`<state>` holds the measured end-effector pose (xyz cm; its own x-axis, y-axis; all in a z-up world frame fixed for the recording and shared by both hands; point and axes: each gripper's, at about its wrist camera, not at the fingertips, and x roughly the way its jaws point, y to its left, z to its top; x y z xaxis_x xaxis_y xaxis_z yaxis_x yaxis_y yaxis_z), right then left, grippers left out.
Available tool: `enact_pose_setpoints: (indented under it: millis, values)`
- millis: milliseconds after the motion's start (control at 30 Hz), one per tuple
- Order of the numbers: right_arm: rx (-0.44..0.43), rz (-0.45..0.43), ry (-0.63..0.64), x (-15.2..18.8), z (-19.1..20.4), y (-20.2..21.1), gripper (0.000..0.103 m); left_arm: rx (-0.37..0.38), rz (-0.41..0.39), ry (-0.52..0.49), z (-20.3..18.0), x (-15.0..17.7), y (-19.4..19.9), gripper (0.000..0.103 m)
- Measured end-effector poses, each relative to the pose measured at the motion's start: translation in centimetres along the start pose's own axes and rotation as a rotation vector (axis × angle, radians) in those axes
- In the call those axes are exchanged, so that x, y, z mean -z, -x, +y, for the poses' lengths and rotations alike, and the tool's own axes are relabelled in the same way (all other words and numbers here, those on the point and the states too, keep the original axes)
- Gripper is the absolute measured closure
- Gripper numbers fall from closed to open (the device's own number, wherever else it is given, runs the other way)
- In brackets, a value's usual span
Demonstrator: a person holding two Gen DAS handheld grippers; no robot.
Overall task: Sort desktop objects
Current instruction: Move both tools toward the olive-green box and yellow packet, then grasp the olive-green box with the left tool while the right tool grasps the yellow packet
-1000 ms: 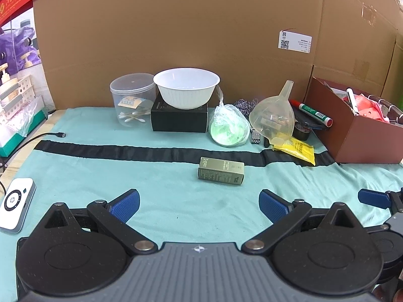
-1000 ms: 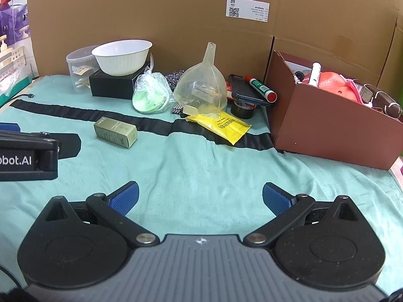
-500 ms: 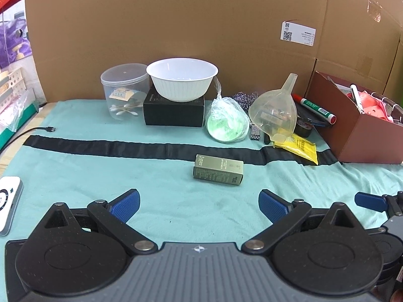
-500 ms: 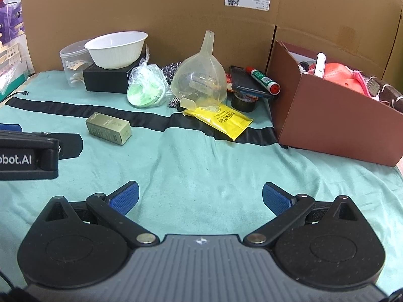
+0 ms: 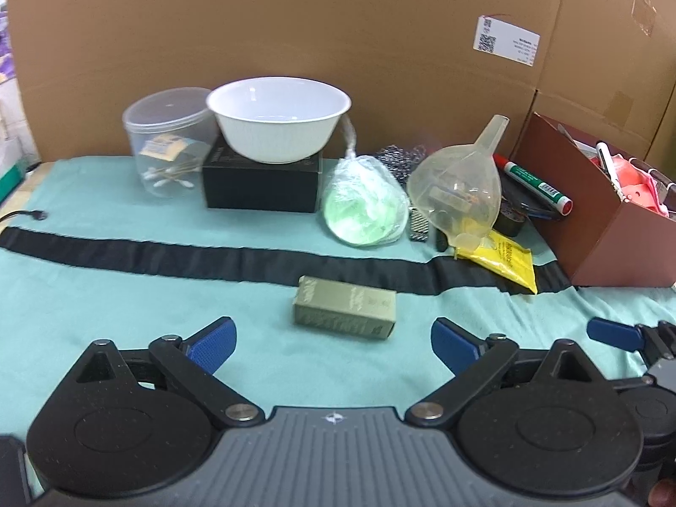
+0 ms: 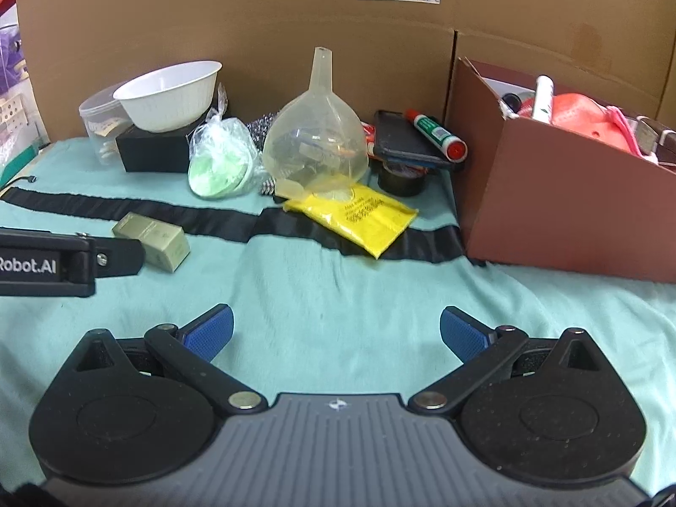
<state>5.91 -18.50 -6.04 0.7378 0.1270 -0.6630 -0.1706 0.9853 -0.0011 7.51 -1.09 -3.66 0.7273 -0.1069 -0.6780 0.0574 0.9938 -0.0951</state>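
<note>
Left gripper [image 5: 331, 340] at bottom centre of its view, jaws wide but closing, nothing pressed by the blue pads; the olive carton [image 5: 345, 307] lies on its side just ahead, in line with the gap between them, not touched. Right gripper [image 6: 336, 331] at bottom centre of its own view, jaws spread wide over bare teal cloth [image 6: 338, 287], holding nothing. Black strip [image 5: 169, 255] runs across mid-frame beyond the carton. Behind it, centre-left: white bowl [image 5: 279, 124] sitting on a black box [image 5: 260, 183], clear tub [image 5: 167, 143] with cotton swabs to its left. Centre: bagged green item [image 5: 365, 207], clear funnel [image 5: 458, 188] tipped on its side, yellow packet [image 5: 505, 257] under its rim. Right of frame: green marker [image 5: 534, 183], brown box [image 5: 608, 228] at right edge with pink items inside. Cardboard wall [image 5: 338, 42] across the top.
</note>
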Motion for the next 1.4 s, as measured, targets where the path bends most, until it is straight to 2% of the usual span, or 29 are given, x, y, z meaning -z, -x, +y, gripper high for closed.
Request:
enact_pose_setpoints:
  millis: [133,200,267,500,633,667,700,767,833,867,900,933,1167,1200,1267,1300,1400]
  values:
    - [-0.021,-0.018,-0.008,-1.0,-0.5,-1.2,0.005,0.004,0.021,-0.009,-0.1,-0.5,-1.8,0.011]
    - [-0.026,-0.024,-0.002,-1.5,-0.6,-1.9,0.006,0.020,0.036,0.007,0.3,-0.7,-2.6,0.021]
    - [-0.019,-0.026,0.022,-1.8,-0.5,-2.8,0.018,0.036,0.052,0.013,0.5,-0.8,-3.2,0.030]
    - [-0.050,-0.049,0.034,-3.3,-0.8,-5.2,0.021,0.040,0.033,-0.045,0.2,-1.4,-4.2,0.030]
    - [-0.068,-0.062,0.029,-3.7,-1.0,-6.5,0.024,0.070,0.020,-0.053,0.6,-1.5,-4.4,0.032]
    - [-0.083,-0.066,0.014,-3.7,-1.3,-6.6,0.029,0.077,0.015,-0.046,0.9,-1.5,-4.4,0.038]
    - [-0.084,-0.072,0.011,-3.7,-1.4,-6.5,0.033,0.086,0.012,-0.038,1.1,-1.5,-4.3,0.038]
    - [-0.111,-0.078,0.010,-3.7,-1.4,-6.1,0.059,0.101,0.009,-0.031,1.4,-1.4,-4.1,0.038]
    - [-0.110,-0.082,0.021,-3.6,-1.1,-5.5,0.071,0.108,0.011,-0.039,1.2,-1.2,-3.7,0.038]
    - [-0.103,-0.086,0.039,-3.5,-0.9,-5.3,0.084,0.116,0.012,-0.042,1.1,-1.0,-3.5,0.038]
    - [-0.106,-0.093,0.052,-3.3,-0.7,-4.9,0.088,0.125,0.012,-0.043,1.1,-0.8,-3.2,0.038]
    - [-0.106,-0.095,0.059,-3.2,-0.5,-4.4,0.103,0.132,0.011,-0.045,1.0,-0.5,-2.9,0.038]
    - [-0.115,-0.088,0.095,-2.0,-0.4,-2.2,0.103,0.135,-0.009,-0.061,0.9,0.7,-1.1,0.038]
    - [-0.112,-0.097,0.097,-2.0,-0.3,-2.2,0.099,0.135,-0.010,-0.065,1.0,0.8,-1.0,0.038]
    - [-0.110,-0.107,0.102,-2.3,-0.3,-2.5,0.055,0.143,-0.009,-0.064,1.2,0.9,-0.7,0.038]
    - [-0.104,-0.116,0.109,-2.5,-0.2,-2.7,0.051,0.146,-0.009,-0.061,1.3,1.0,-0.6,0.038]
    - [-0.083,-0.136,0.168,-3.4,0.4,-3.9,0.050,0.140,-0.002,-0.059,1.8,1.0,-0.8,0.037]
